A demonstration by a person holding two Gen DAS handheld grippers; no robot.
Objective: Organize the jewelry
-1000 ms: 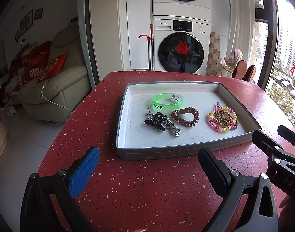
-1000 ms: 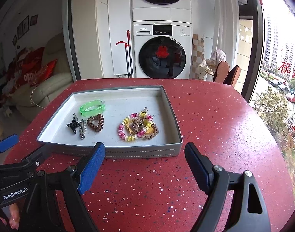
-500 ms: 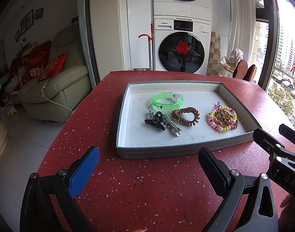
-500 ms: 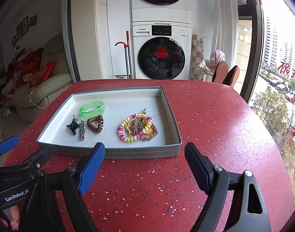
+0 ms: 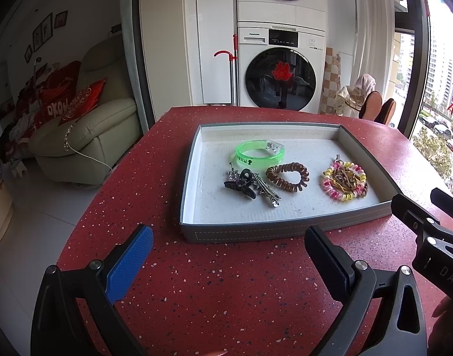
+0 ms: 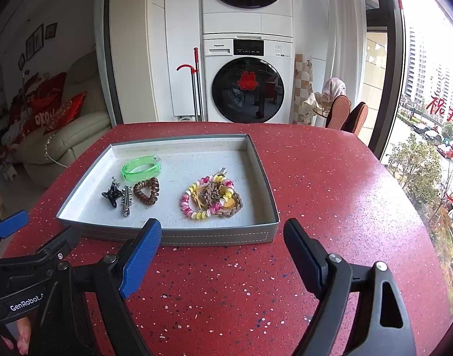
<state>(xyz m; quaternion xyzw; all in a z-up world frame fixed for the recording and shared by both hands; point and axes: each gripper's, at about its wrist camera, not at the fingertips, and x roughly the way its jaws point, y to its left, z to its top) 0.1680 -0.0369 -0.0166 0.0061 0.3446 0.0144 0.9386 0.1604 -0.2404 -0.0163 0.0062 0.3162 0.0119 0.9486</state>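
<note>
A shallow grey tray (image 5: pixel 256 233) (image 6: pixel 214 235) sits on the red speckled table. Inside lie a green translucent bracelet (image 5: pixel 260 154) (image 6: pixel 141 167), a black claw clip (image 5: pixel 239 185) (image 6: pixel 111 193), a silver hair clip (image 5: pixel 266 192) (image 6: pixel 126 200), a brown spiral hair tie (image 5: pixel 287 177) (image 6: pixel 147 191) and a heap of pink-yellow spiral ties with brown bands (image 5: pixel 345 185) (image 6: pixel 211 197). My left gripper (image 5: pixel 229 255) hovers open before the tray's near wall, nothing between its fingers. My right gripper (image 6: pixel 222 247) is open too, in front of the tray's near right corner.
The table (image 6: pixel 330 184) ends at a curved edge on the left, with white floor and a cream sofa (image 5: pixel 87 142) beyond. Stacked washing machines (image 6: pixel 247 74) stand behind the table. A window runs along the right. Two chair backs (image 6: pixel 346 114) rise past the far right edge.
</note>
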